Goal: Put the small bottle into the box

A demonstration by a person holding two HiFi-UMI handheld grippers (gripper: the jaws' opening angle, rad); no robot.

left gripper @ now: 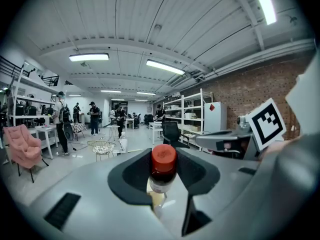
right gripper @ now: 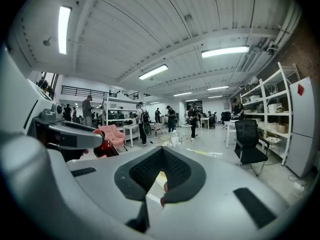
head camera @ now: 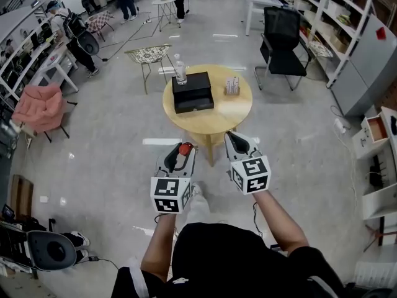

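A small bottle [head camera: 185,148] with a red cap and a white label stands upright between the jaws of my left gripper [head camera: 180,155], which is shut on it. In the left gripper view the small bottle [left gripper: 163,170] fills the notch of the left gripper [left gripper: 164,179]. My right gripper [head camera: 237,143] is alongside, shut and with nothing in it; its jaws meet in the right gripper view [right gripper: 159,178]. The black box [head camera: 192,92] lies with its lid down on the round wooden table [head camera: 232,113], ahead of both grippers.
A clear water bottle [head camera: 180,70] and a small white holder [head camera: 232,85] stand on the table beside the box. A black office chair [head camera: 282,36] and a wire stool [head camera: 149,54] stand behind the table. Shelves [head camera: 338,23] run along the right. People stand far back.
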